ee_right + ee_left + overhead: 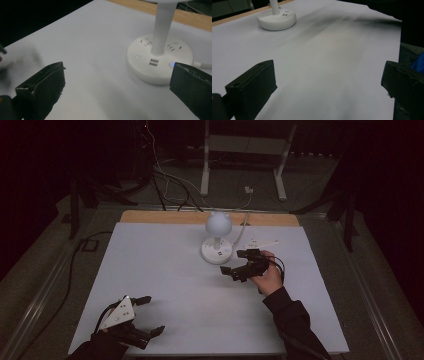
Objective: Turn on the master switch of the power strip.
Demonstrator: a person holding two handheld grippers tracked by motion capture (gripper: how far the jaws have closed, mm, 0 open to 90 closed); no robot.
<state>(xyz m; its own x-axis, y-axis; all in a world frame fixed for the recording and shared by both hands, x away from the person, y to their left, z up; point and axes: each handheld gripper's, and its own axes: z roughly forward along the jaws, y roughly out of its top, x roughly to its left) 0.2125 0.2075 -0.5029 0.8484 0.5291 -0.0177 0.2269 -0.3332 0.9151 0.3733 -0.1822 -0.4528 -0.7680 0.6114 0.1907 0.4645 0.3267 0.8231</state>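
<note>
The small white desk lamp with a round globe head and a round plastic base [217, 249] stood upright near the far middle of the pale grey table sheet [165, 270], and its white cable ran off behind it toward the wooden edge. The right gripper [238, 264] was just beside the base, on its near right side, with its jaws wide apart and nothing between them. In the right gripper view the base [160, 60] lay between the two black jaws but a little ahead of them, not yet touched; sockets, USB ports and a small blue lit spot at its right edge were visible on top.

The left gripper [145, 315] rested well apart from the lamp, at the near left corner of the sheet, its jaws also spread and empty. In its own view the base [276, 19] was far off.

As I judge it, the work was only at the approach. The lamp appeared dark, nothing was gripped or pressed, and the contact with the base remained to be done.
</note>
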